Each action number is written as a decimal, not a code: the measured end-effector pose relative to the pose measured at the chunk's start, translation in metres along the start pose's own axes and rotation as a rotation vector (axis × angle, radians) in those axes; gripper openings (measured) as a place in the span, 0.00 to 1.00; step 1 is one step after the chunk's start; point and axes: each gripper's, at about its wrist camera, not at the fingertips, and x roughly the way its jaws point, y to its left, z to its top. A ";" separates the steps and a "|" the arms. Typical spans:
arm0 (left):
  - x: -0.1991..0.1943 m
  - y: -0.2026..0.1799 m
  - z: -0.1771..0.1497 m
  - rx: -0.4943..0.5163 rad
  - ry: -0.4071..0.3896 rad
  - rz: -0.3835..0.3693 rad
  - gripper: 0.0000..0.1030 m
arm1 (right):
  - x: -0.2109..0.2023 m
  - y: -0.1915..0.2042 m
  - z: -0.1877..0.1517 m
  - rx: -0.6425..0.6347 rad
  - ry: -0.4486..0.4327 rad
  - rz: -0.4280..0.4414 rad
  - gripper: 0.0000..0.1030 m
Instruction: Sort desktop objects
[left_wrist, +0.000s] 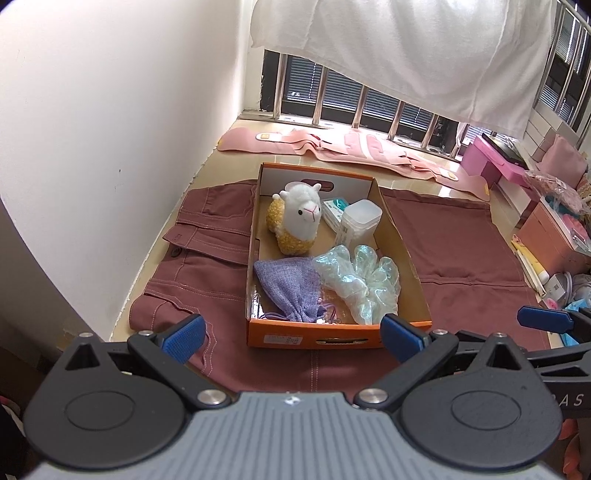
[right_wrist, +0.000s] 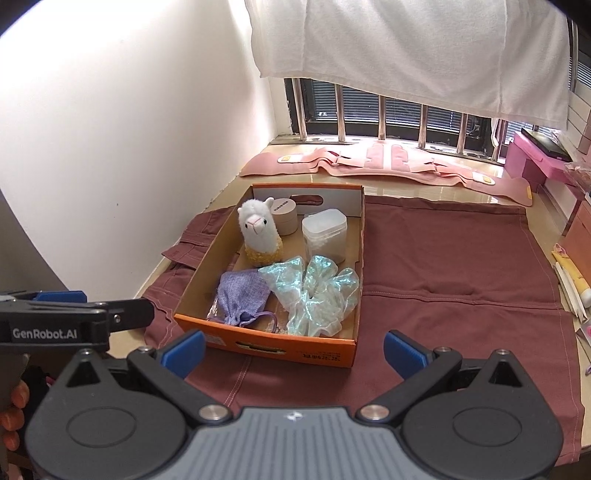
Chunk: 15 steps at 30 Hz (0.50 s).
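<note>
An orange cardboard box (left_wrist: 332, 338) (right_wrist: 280, 345) sits on a maroon cloth (left_wrist: 461, 251) (right_wrist: 461, 266). In it are a white alpaca plush (left_wrist: 299, 218) (right_wrist: 258, 230), a purple drawstring pouch (left_wrist: 291, 286) (right_wrist: 242, 295), a crumpled clear plastic bag (left_wrist: 360, 280) (right_wrist: 314, 295), a clear plastic container (left_wrist: 360, 221) (right_wrist: 325, 234), a small packet (left_wrist: 334, 208) and a round beige jar (right_wrist: 286, 216). My left gripper (left_wrist: 291, 338) is open and empty, just short of the box's near wall. My right gripper (right_wrist: 293, 350) is open and empty at the box's near right corner.
A white wall (left_wrist: 92, 147) runs along the left. Pink mats (left_wrist: 351, 147) (right_wrist: 388, 162) lie under the barred window, with a white towel (right_wrist: 406, 48) hanging above. Pink boxes (left_wrist: 491, 162) and clutter (left_wrist: 554, 258) stand at the right; tubes (right_wrist: 570, 280) lie by the cloth's right edge.
</note>
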 end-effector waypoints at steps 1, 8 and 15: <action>0.000 0.000 0.000 0.000 -0.001 -0.001 1.00 | 0.000 0.000 0.000 0.000 -0.001 -0.001 1.00; 0.003 0.001 0.002 0.002 -0.006 -0.002 1.00 | -0.001 -0.001 0.003 0.006 -0.007 -0.010 1.00; 0.005 0.004 0.002 0.003 0.000 -0.003 1.00 | 0.000 -0.001 0.003 0.008 0.000 -0.016 1.00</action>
